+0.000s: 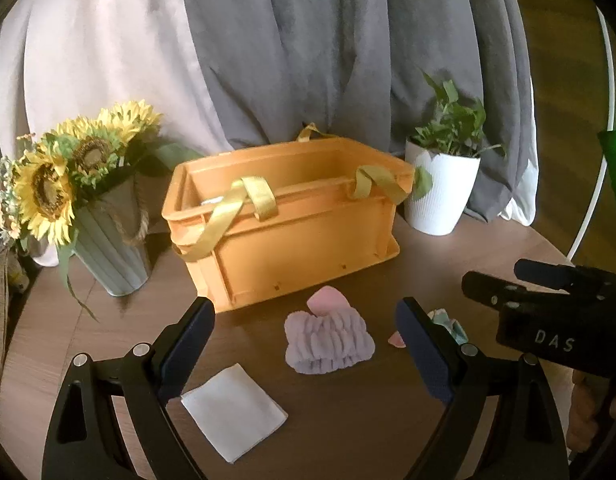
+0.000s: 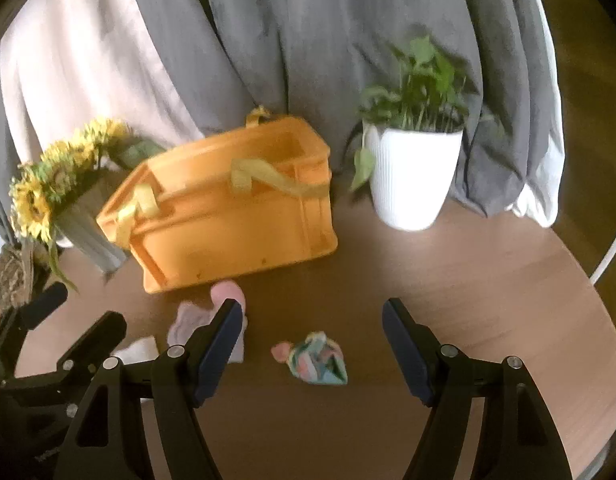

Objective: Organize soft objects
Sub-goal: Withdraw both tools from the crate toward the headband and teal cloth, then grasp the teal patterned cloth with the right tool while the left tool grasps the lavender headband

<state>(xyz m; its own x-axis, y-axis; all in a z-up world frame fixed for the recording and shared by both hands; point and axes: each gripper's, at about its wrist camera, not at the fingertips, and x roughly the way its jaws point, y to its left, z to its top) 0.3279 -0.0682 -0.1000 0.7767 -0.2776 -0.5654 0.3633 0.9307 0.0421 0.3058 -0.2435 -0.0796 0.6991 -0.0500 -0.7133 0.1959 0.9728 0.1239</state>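
An orange crate with yellow ribbon handles stands at the back of the round wooden table; it also shows in the right wrist view. In front of it lie a fluffy lilac headband with a pink piece, a folded white cloth, and a small multicoloured crumpled cloth. My left gripper is open above the headband. My right gripper is open above the multicoloured cloth. Both are empty.
A grey vase of sunflowers stands left of the crate. A white pot with a green plant stands to its right. Grey and white curtains hang behind. The table edge curves at the right.
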